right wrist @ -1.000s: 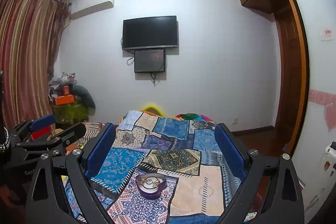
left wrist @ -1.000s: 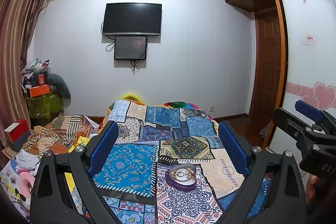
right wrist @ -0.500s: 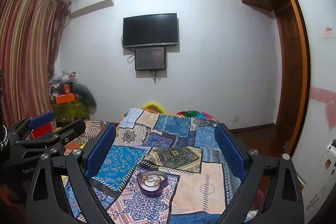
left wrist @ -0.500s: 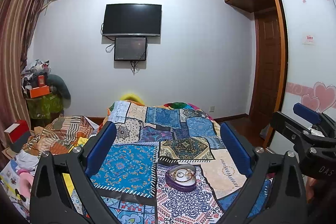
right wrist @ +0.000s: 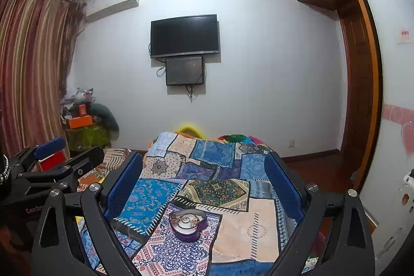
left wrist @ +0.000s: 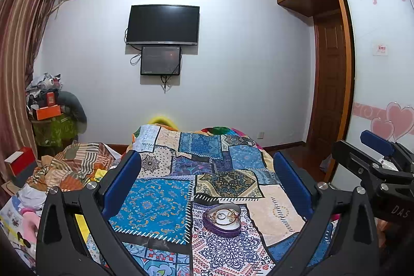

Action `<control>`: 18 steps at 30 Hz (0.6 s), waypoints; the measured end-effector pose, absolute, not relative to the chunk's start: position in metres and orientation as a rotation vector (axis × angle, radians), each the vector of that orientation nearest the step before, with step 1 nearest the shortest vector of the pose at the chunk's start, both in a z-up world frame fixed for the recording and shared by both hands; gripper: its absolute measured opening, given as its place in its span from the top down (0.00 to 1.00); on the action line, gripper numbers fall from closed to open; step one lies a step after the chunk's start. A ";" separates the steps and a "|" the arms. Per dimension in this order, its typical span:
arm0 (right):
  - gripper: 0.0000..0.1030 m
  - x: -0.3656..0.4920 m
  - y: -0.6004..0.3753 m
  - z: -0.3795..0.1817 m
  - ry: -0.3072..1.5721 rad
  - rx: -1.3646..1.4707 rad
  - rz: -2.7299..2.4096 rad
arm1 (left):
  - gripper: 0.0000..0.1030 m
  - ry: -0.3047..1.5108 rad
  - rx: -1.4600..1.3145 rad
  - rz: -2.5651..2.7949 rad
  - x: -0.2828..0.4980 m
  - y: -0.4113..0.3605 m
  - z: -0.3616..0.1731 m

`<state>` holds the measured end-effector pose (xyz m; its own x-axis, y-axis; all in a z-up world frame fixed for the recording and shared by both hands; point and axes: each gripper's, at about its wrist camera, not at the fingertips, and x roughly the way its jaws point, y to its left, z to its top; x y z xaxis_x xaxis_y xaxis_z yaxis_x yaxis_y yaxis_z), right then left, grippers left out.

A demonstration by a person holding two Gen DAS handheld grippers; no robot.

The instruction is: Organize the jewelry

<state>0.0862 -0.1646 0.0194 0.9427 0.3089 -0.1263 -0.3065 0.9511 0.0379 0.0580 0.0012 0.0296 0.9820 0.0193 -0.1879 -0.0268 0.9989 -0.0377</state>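
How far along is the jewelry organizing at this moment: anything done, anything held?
Done: some jewelry, rings and a gold chain among it, already lies in the purple heart-shaped box on the patchwork bedspread. In hand: nothing; the left gripper, its jaws opening, and the right gripper, jaws wide, are both empty. Left: unclear, since no loose jewelry shows on the bed.

My left gripper [left wrist: 207,183] has black plastic arms with round silver screws and long blue pads [left wrist: 123,183]. My right gripper [right wrist: 204,180] looks the same. White letters mark each black body, at the frame's lower right and lower left.
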 end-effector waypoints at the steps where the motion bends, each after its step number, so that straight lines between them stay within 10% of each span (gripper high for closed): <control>1: 0.09 0.086 -0.165 0.020 0.132 0.018 0.314 | 0.00 0.188 -0.040 0.023 0.058 0.001 0.030; 18: 0.09 0.087 -0.165 0.020 0.131 0.023 0.312 | 0.00 0.197 -0.015 0.001 0.058 -0.004 0.030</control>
